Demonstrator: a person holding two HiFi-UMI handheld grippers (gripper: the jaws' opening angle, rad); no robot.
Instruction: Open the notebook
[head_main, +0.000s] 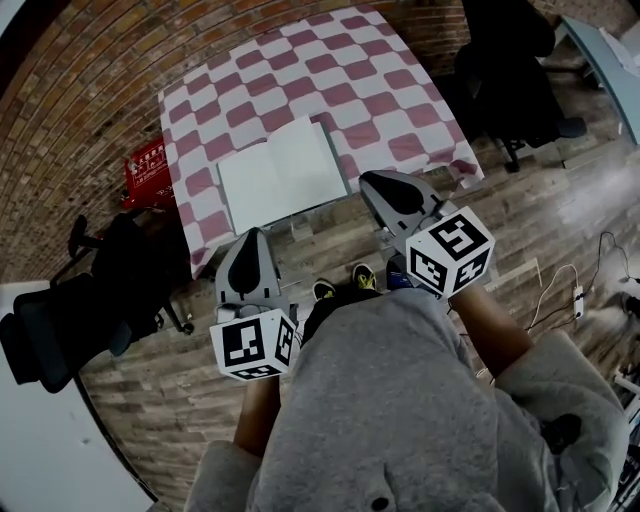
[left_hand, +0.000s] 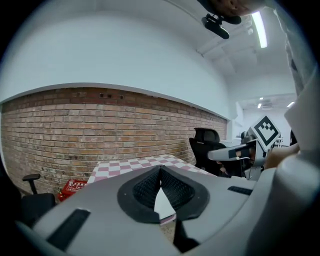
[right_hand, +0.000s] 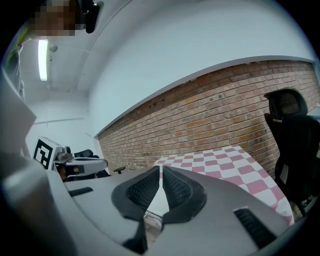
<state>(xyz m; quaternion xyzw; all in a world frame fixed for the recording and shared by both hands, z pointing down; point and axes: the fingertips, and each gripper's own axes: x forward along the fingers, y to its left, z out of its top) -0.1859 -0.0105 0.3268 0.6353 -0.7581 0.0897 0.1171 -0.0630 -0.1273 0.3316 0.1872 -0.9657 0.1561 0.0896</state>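
Note:
The notebook lies open, its white pages up, at the near edge of the table with the pink and white checked cloth. My left gripper is held off the table's near left corner, short of the notebook, with its jaws shut on nothing. My right gripper hovers by the notebook's right side at the table edge, also shut and empty. In the left gripper view the pads meet at the tip, and a sliver of white page shows below them. The right gripper view shows its pads together.
A red crate stands on the floor left of the table, by the brick wall. Black office chairs stand at the left and at the far right. Cables trail over the wooden floor at the right.

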